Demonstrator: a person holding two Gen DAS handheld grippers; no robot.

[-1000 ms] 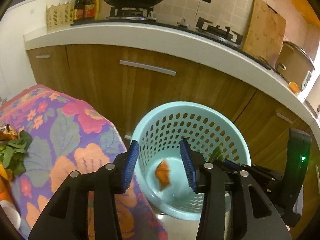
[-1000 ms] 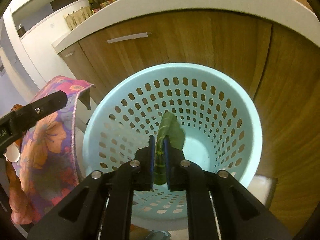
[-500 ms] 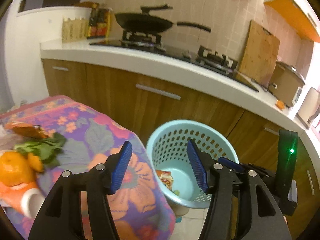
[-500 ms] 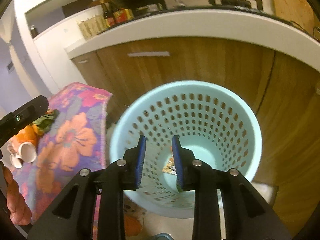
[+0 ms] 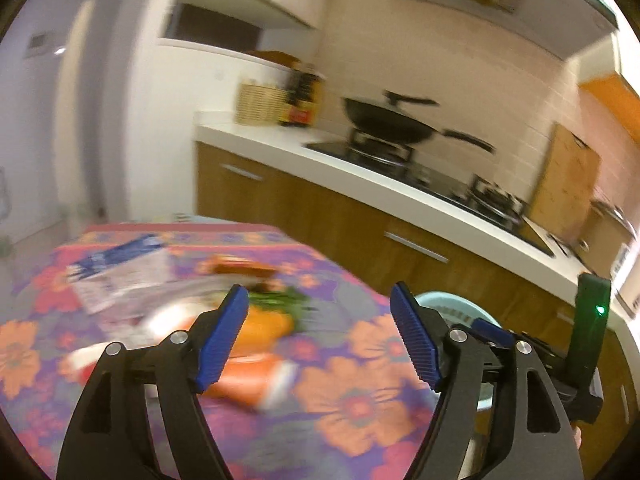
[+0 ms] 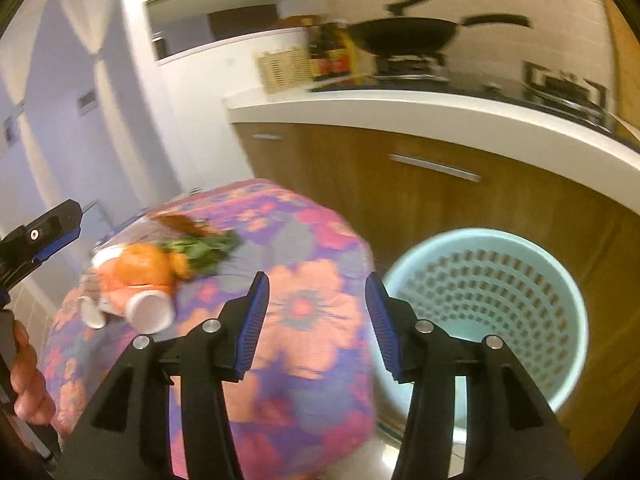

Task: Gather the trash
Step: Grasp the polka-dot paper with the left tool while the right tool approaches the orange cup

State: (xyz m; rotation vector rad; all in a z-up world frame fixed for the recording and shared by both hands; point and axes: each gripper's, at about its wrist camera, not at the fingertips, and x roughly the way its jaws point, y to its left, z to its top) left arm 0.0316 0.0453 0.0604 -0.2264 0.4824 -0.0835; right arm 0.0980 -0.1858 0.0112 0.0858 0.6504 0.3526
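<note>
My left gripper (image 5: 316, 336) is open and empty above the flowered tablecloth (image 5: 352, 404). Trash lies ahead of it, blurred: an orange peel (image 5: 266, 322), green leaves (image 5: 280, 298), an orange wrapper (image 5: 244, 268), a blue and white packet (image 5: 120, 272) and a tipped orange cup (image 5: 248, 384). My right gripper (image 6: 316, 320) is open and empty between the table edge and the light blue perforated basket (image 6: 492, 312) on the floor. The right wrist view shows the orange peel (image 6: 140, 272), the leaves (image 6: 204, 250) and a white cup (image 6: 150, 312).
Wooden cabinets (image 6: 400, 200) under a white counter (image 6: 440, 112) run behind the basket. A black wok (image 5: 392, 124) sits on the stove, with bottles (image 5: 300, 100) and a wicker holder (image 5: 260, 106) beside it. A chopping board (image 5: 568, 184) leans at the right.
Both grippers have swung up and left from the basket toward the table. The right gripper let the green leaf fall into the basket and opened wide. The left stayed open.
</note>
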